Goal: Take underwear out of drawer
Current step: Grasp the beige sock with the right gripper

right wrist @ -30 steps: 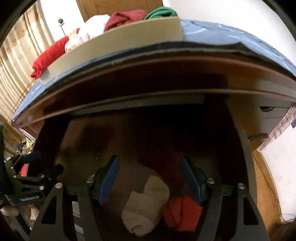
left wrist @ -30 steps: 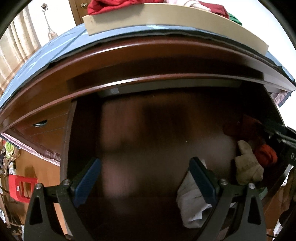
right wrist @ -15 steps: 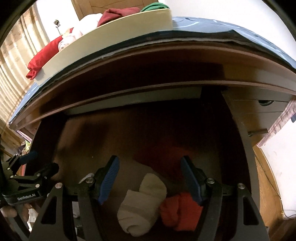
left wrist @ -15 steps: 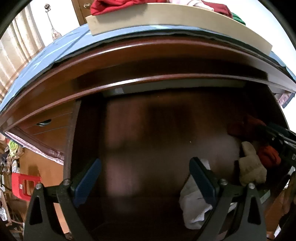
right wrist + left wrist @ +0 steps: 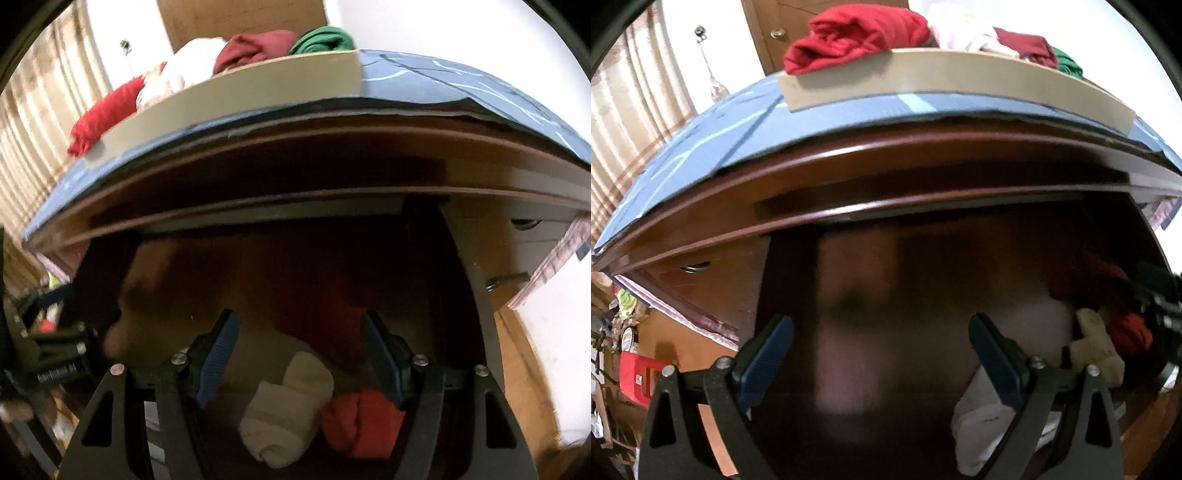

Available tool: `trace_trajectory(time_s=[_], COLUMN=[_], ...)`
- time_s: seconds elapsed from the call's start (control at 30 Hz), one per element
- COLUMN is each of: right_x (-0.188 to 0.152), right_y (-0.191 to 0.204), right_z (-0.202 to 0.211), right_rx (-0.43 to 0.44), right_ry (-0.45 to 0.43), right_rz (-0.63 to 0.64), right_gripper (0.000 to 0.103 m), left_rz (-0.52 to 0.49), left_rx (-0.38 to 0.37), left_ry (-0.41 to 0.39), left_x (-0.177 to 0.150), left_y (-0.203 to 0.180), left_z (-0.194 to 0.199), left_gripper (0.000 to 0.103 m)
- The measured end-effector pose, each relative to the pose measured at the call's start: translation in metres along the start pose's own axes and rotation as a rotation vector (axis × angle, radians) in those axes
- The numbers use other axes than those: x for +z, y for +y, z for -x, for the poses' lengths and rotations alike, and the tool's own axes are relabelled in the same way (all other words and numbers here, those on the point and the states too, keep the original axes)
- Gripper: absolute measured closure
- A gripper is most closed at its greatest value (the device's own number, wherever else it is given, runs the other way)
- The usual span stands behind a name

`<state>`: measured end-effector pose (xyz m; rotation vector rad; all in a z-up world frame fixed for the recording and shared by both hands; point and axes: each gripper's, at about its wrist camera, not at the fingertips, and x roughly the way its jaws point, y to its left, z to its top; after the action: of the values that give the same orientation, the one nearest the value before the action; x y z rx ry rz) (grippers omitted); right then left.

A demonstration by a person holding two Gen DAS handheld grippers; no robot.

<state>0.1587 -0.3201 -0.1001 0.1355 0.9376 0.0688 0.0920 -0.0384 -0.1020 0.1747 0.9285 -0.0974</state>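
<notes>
A: Where's the underwear?
B: A rolled cream cloth bundle [image 5: 291,410] touches a crumpled red one [image 5: 360,424], low centre of the right view, in the dark wooden drawer [image 5: 476,295].
A: Room around them?
B: Bare drawer floor above; the side wall is near on the right.
A: Tools?
B: Right tool [image 5: 299,354] is spread above them, grasping nothing. Left tool [image 5: 881,360] is also released, over bare floor.
</notes>
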Motion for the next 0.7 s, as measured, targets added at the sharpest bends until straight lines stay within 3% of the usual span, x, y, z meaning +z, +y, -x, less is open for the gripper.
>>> trace_trajectory(time_s=[0.2,0.33,0.6,0.7], right_x=[0.003,0.006,0.001,-0.006], right_y=[0.009,0.006,0.015,0.022], right_z=[0.005,0.008,-0.02,-0.035], right_rx=[0.014,0.046,0.114,0.068], right_ry=[-0.005,0.034,0.346,0.427], right_rz=[0.021,0.026,0.09,0.141], right_gripper=[0.032,0.032,0.032,0.033], left_rz=[-0.018,-0.025,-0.02,-0.042], left_rx=[0.041,-0.032,-0.159,-0.166], left_ry=[-0.066,0.013,0.186,0.238], left_x=[-0.001,0.0,0.004,0.004], left_y=[-0.005,0.001,0.014,0.014], left_z=[0.008,0.003,-0.006,-0.01], left_gripper=[0.005,0.005,0.005,0.005])
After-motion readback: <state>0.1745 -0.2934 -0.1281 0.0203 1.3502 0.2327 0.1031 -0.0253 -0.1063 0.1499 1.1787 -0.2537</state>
